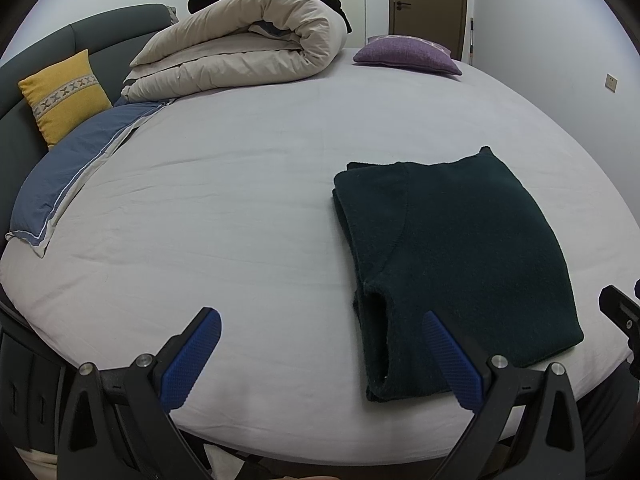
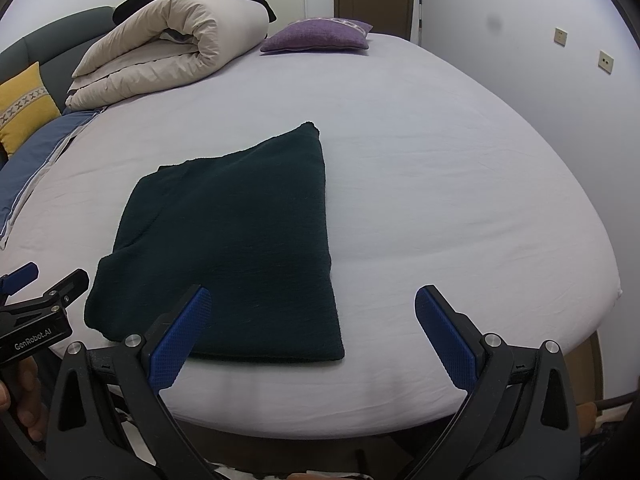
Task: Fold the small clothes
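A dark green knit garment lies folded into a flat rectangle on the pale bed sheet, close to the front edge. In the right wrist view the garment sits left of centre. My left gripper hovers open above the bed's front edge, its right pad over the garment's near left corner, nothing held. My right gripper is open too, its left pad above the garment's front edge and its right pad over bare sheet. The left gripper also shows at the left edge of the right wrist view.
A rolled beige duvet and a purple cushion lie at the bed's far side. A blue pillow and a yellow cushion rest by the grey headboard at left. A wall with sockets stands to the right.
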### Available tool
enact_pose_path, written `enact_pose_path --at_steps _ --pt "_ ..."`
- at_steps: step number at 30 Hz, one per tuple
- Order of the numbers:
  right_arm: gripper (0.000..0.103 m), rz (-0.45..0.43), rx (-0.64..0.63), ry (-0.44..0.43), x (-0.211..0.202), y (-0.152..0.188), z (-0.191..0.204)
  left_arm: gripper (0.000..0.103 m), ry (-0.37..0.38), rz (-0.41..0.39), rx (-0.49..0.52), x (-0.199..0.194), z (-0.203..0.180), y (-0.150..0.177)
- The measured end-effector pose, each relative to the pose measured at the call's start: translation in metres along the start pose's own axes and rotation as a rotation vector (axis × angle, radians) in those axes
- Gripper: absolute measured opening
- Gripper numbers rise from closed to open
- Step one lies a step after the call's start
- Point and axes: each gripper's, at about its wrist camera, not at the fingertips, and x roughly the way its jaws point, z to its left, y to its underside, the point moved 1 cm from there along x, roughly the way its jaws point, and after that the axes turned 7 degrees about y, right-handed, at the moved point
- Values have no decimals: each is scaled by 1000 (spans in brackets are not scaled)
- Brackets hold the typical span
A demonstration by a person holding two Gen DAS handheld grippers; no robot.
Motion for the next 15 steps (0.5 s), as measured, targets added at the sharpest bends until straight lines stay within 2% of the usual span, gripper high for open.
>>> enact_pose_path --at_steps 15 --pt "103 7 -5 -10 4 2 -1 103 0 4 0 -1 1 2"
